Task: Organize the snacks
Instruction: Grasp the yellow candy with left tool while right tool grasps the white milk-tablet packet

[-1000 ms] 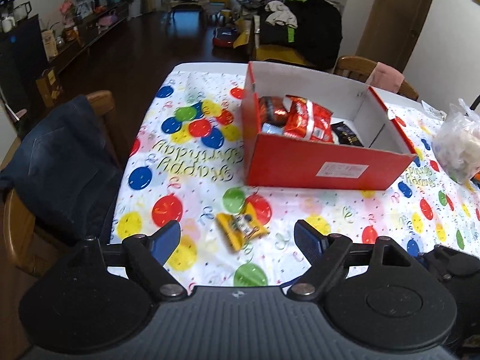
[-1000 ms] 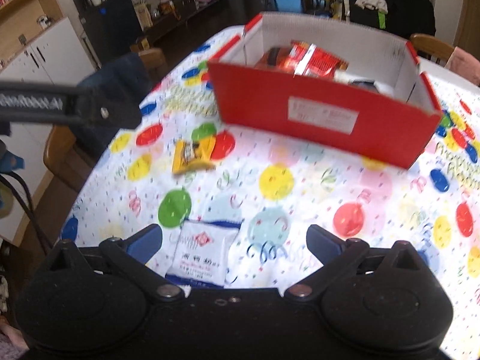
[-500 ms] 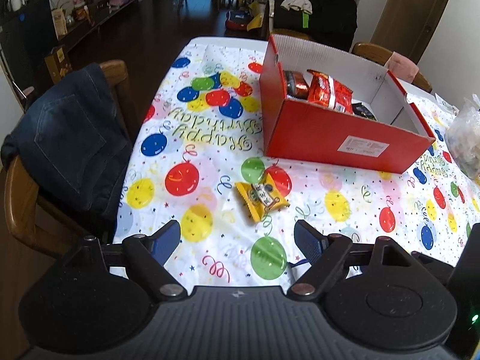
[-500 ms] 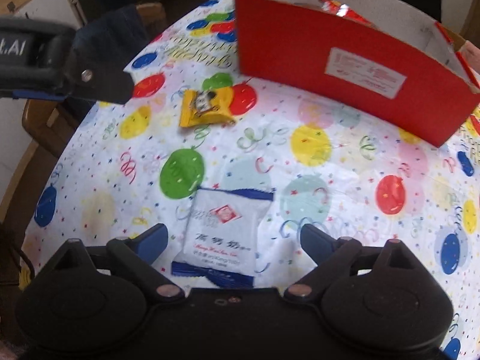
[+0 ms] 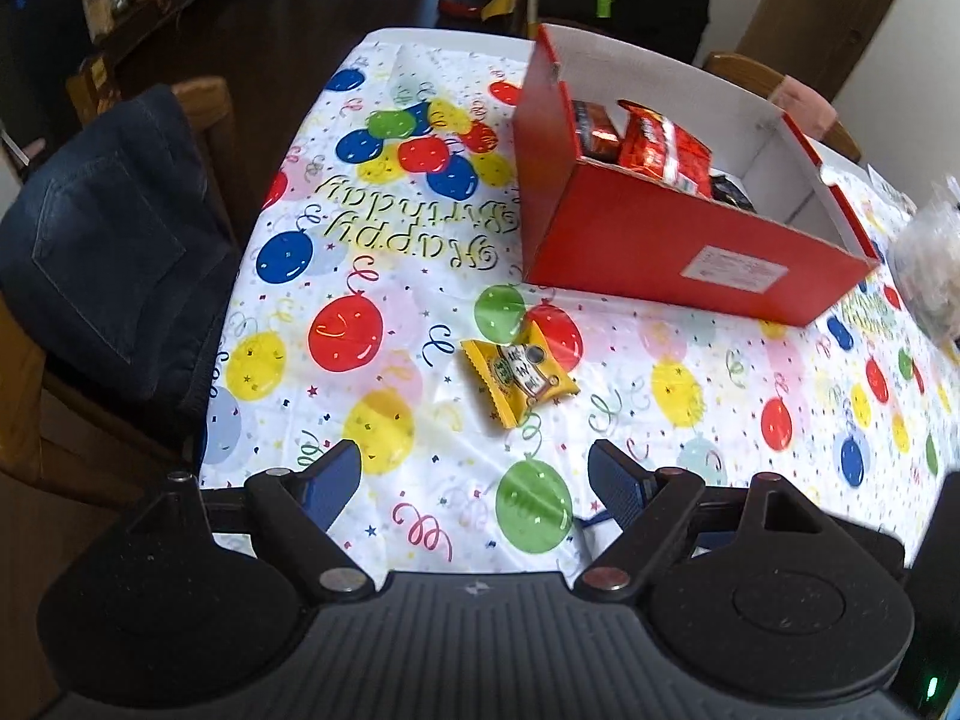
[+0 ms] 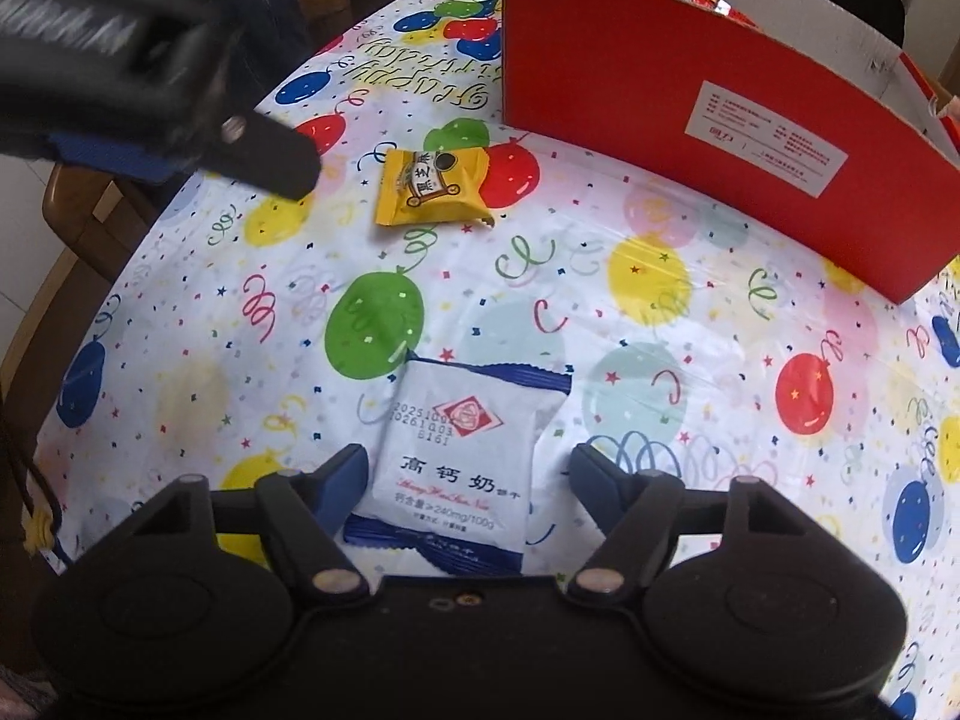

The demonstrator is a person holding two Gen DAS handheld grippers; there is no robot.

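Compared with a second earlier, both hand-held grippers had come lower and closer to the table (image 5: pixel 690 372), and the white snack packet (image 6: pixel 462 462), which had lain ahead of the right hand-held gripper (image 6: pixel 468 471), now sat between its fingers. That gripper's jaws were closing around the packet, the left pad close beside its edge and the right pad apart from it, so the packet lay flat and ungripped on the balloon-print tablecloth (image 6: pixel 648 282). The left hand-held gripper (image 5: pixel 474 480) kept the same wide opening, with nothing between its fingers, and the yellow snack packet (image 5: pixel 521 375) lay just ahead of it, larger in its view than before. Beyond that packet stood the red box (image 5: pixel 678 252), open at the top and holding red snack bags (image 5: pixel 660 150) and a dark packet whose label could not be read. A chair (image 5: pixel 36 396) draped with a denim garment (image 5: pixel 102 252) stood at the table's left edge. In the right wrist view the left hand-held gripper crossed the upper left corner as a dark blur, and the box's near wall hid nearly all of its contents. A pale bag (image 5: pixel 930 252) at the right edge of the left wrist view was cut off and too blurred to identify.
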